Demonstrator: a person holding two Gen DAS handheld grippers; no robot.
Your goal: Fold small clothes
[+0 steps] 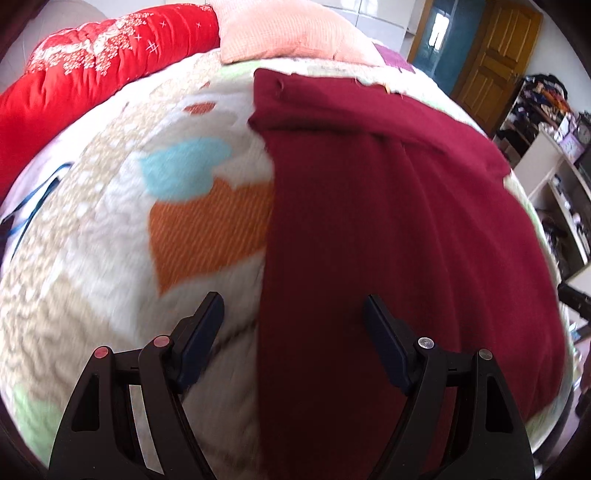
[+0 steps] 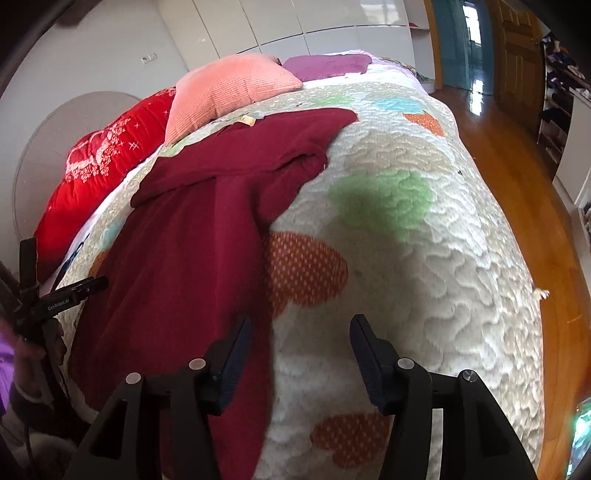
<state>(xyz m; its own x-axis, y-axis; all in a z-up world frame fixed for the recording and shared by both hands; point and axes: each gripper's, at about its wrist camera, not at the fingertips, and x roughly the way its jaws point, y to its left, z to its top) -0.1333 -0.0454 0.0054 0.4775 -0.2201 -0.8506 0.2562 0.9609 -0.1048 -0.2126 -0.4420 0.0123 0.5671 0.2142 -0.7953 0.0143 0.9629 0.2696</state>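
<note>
A dark red garment lies flat on the quilted bed cover, with a sleeve folded across its upper part. My left gripper is open above the garment's left edge, and nothing sits between its fingers. In the right wrist view the same garment fills the left half of the bed. My right gripper is open over the garment's right edge and the quilted bed cover, holding nothing. The left gripper's body, held by a hand, shows at the far left of the right wrist view.
A red duvet and a pink pillow lie at the head of the bed, with a purple cloth behind them. Wooden floor runs along the bed's right side. Shelves and a wooden door stand beyond.
</note>
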